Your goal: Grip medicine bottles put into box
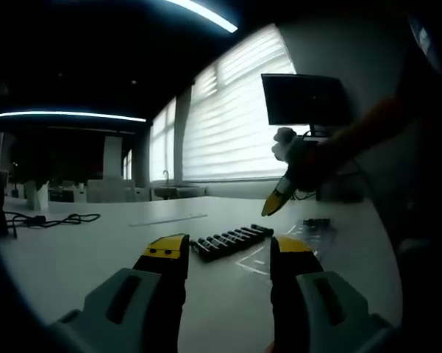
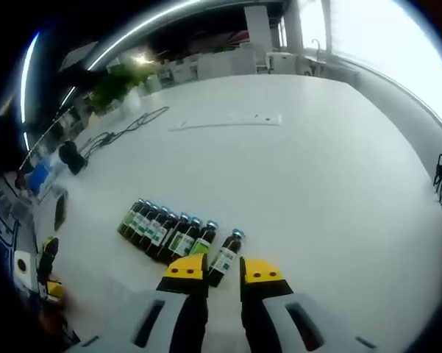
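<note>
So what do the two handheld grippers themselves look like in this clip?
Both look alike. The left gripper has two black jaws with yellow tips rising from pale grey housings with dark slots. The right gripper shows the same yellow-capped black jaws on grey bodies. Seen from the left gripper view, the right one's jaw tip is also yellow, with an orange sleeve behind it.

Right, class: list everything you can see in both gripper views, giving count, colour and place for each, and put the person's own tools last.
Medicine bottles: about nine, dark glass with green or white labels, lying in a row on the table; one sits slightly apart at the right gripper's jaws.
Table: one, white.
Cable: one, black, on the table's far side.
Monitor: one, dark, by the window blinds.
Plant: one, green, far edge.
Left gripper: yellow-tipped jaws, open.
Right gripper: yellow-tipped jaws, narrowly apart, above the bottles.
</note>
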`<move>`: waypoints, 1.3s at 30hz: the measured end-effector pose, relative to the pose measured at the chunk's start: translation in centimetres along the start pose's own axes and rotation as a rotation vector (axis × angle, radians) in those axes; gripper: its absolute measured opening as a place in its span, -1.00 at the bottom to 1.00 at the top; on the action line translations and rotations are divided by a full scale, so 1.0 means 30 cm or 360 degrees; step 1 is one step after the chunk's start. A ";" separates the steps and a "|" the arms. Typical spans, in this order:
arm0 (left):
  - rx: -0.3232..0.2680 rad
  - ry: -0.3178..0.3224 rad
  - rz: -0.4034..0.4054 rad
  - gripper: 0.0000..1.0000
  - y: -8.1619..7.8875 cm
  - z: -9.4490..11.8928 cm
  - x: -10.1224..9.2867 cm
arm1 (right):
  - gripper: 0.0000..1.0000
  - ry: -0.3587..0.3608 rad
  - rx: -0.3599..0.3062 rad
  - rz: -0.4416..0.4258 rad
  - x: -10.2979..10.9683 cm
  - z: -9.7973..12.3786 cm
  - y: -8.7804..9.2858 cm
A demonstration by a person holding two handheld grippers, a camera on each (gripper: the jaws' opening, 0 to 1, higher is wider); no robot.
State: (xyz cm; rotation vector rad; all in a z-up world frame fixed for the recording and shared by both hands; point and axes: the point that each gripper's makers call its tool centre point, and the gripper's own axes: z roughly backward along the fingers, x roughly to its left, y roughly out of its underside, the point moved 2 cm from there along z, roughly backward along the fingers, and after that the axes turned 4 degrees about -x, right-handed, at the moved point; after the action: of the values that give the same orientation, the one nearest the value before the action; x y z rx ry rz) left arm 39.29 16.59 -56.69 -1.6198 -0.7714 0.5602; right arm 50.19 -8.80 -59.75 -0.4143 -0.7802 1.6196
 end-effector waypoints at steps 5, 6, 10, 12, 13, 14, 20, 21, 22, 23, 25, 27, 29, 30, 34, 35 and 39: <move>-0.0003 0.0000 -0.0001 -0.26 -0.001 0.001 -0.001 | -0.74 0.0009 0.0016 0.0013 0.008 -0.027 0.012; -0.0004 0.0005 0.0003 -0.26 -0.001 0.000 -0.002 | -0.74 0.0012 0.0032 0.0016 0.007 -0.035 0.020; -0.0007 0.0014 0.0001 -0.26 -0.002 0.000 -0.006 | -0.76 0.0026 0.0083 0.0038 0.011 -0.056 0.048; -0.0010 0.0017 0.0005 -0.26 -0.004 0.000 -0.006 | -0.77 0.0043 0.0106 0.0067 0.005 -0.066 0.054; -0.0012 0.0017 0.0008 -0.26 -0.004 0.001 -0.006 | -0.77 0.0045 0.0107 0.0072 0.000 -0.073 0.052; -0.0016 0.0013 0.0009 -0.26 -0.006 0.002 -0.004 | -0.77 0.0046 0.0112 0.0070 -0.003 -0.077 0.051; -0.0023 0.0010 0.0021 -0.26 -0.009 0.003 -0.002 | -0.78 0.0035 0.0121 0.0041 -0.004 -0.090 0.052; -0.0024 0.0010 0.0021 -0.26 -0.009 0.004 -0.002 | -0.79 0.0037 0.0123 0.0037 -0.002 -0.091 0.054; -0.0023 0.0011 0.0021 -0.26 -0.009 0.004 -0.003 | -0.79 0.0038 0.0125 0.0036 -0.002 -0.093 0.055; -0.0021 0.0012 0.0021 -0.26 -0.008 0.003 -0.004 | -0.79 0.0037 0.0128 0.0037 -0.002 -0.096 0.056; -0.0021 0.0017 0.0024 -0.26 -0.008 0.003 -0.005 | -0.80 0.0038 0.0136 0.0045 -0.001 -0.099 0.059; -0.0022 0.0019 0.0023 -0.26 -0.008 0.003 -0.006 | -0.80 0.0039 0.0138 0.0043 0.000 -0.102 0.061; -0.0022 0.0018 0.0022 -0.26 -0.008 0.003 -0.006 | -0.82 0.0042 0.0139 0.0040 0.001 -0.105 0.067; -0.0022 0.0017 0.0021 -0.26 -0.008 0.003 -0.006 | -0.84 0.0043 0.0142 0.0045 0.001 -0.109 0.074; -0.0027 0.0015 0.0026 -0.26 -0.010 0.004 -0.004 | -0.84 0.0042 0.0127 0.0040 -0.002 -0.110 0.077; -0.0023 0.0015 0.0025 -0.26 -0.009 0.004 -0.005 | -0.84 0.0042 0.0127 0.0037 -0.002 -0.109 0.077; -0.0020 0.0022 0.0025 -0.26 -0.007 0.002 -0.007 | -0.86 0.0047 0.0132 0.0070 -0.001 -0.103 0.084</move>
State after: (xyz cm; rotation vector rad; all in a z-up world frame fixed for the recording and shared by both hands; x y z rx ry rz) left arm 39.06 16.49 -56.50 -1.6406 -0.7542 0.5559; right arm 50.41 -8.16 -63.67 -0.3975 -0.6832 1.6771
